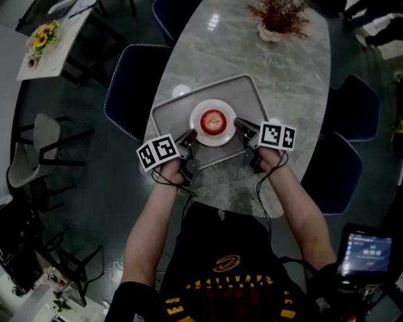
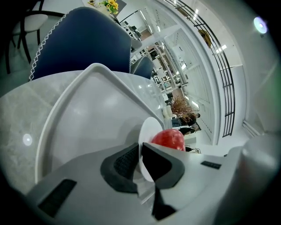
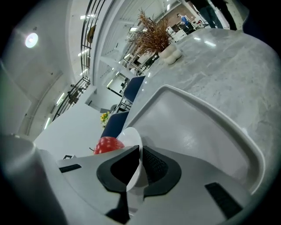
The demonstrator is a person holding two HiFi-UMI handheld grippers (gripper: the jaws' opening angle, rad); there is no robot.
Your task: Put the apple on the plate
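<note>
Resting at the centre of the plate (image 1: 214, 142), the apple (image 1: 213, 121) is red and upright. The plate lies in the middle of a tray (image 1: 169, 116) on the counter (image 1: 296, 75). The left hand-held gripper (image 1: 191, 137) pinches the plate's rim at about 8 o'clock, its jaws nearly together with only the thin rim between them. The right hand-held gripper (image 1: 240, 124) clamps the rim at 3 o'clock in the same way. A plant (image 1: 277, 19) stands at the counter's 12 o'clock.

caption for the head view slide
Left gripper and right gripper pinch opposite edges of the plate holding the apple, over the tray.
</note>
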